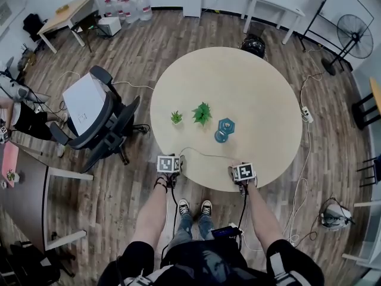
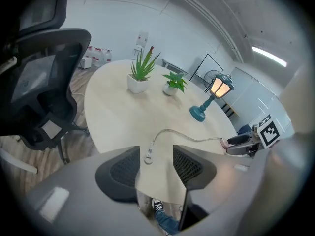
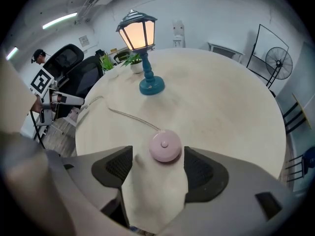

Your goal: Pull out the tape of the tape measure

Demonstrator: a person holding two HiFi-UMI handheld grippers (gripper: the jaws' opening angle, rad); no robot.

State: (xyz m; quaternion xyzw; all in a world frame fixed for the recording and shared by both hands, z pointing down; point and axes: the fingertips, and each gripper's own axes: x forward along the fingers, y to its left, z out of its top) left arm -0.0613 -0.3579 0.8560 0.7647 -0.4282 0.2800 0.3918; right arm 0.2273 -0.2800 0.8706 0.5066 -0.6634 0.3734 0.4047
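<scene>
On the round beige table point(image 1: 262, 100) lies a pink round tape measure point(image 3: 165, 146), with its thin tape point(image 3: 130, 116) drawn out to the left. My right gripper point(image 3: 157, 157) stands open at the table's near edge; the pink case sits between its fingertips and the pads are clear of it. My left gripper point(image 2: 156, 156) is open too, and the tape's end tab point(image 2: 148, 155) rests on the table between its jaws, untouched. The head view has the left gripper point(image 1: 169, 161) and the right gripper point(image 1: 241, 171) side by side, with the tape point(image 1: 202, 154) curving between them.
A teal lantern lamp point(image 1: 224, 128) and two small potted plants point(image 1: 202, 112) point(image 1: 176, 117) stand mid-table. A black office chair point(image 1: 101, 121) sits left of the table. Cables trail over the wooden floor, and a fan point(image 1: 351, 31) stands at the far right.
</scene>
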